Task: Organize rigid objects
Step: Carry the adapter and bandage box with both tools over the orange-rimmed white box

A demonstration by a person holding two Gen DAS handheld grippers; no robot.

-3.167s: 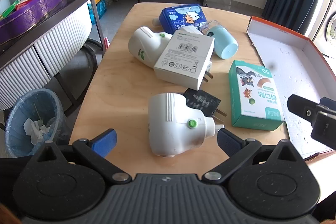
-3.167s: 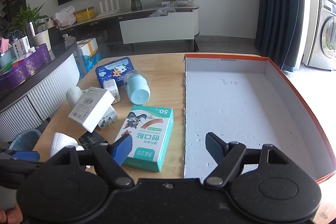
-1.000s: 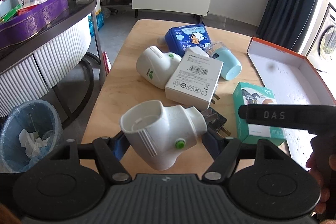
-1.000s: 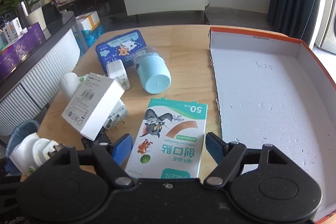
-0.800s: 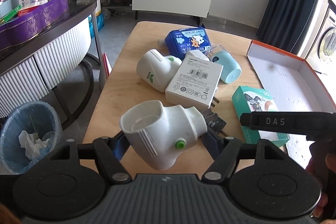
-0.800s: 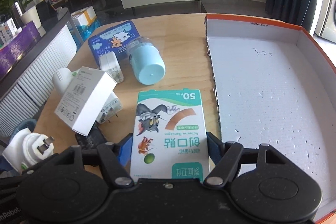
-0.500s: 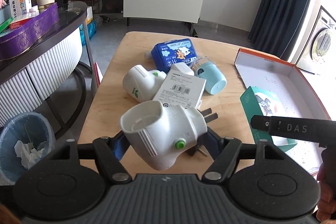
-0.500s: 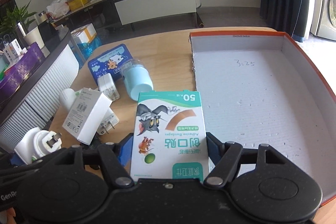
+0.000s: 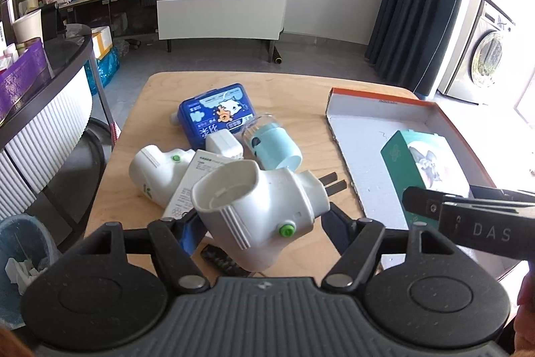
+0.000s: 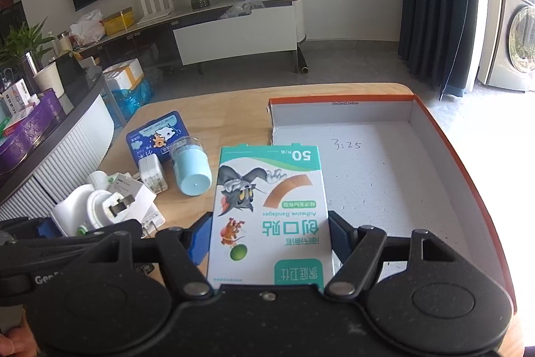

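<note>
Both loads worry me: my left gripper (image 9: 259,225) pinches the rounded white plug-in unit (image 9: 257,209) off-centre, my right gripper (image 10: 267,235) clamps the bandage box (image 10: 269,209) by its near end, so either could slip before the tray (image 10: 468,156).

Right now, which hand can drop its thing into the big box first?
Probably the right. Its tongs hold the bandage box right at the big box, while the left tongs' plug hangs above the table.

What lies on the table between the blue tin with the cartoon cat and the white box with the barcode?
In the right wrist view, a small white charger lies between the blue tin and the white box.
</note>
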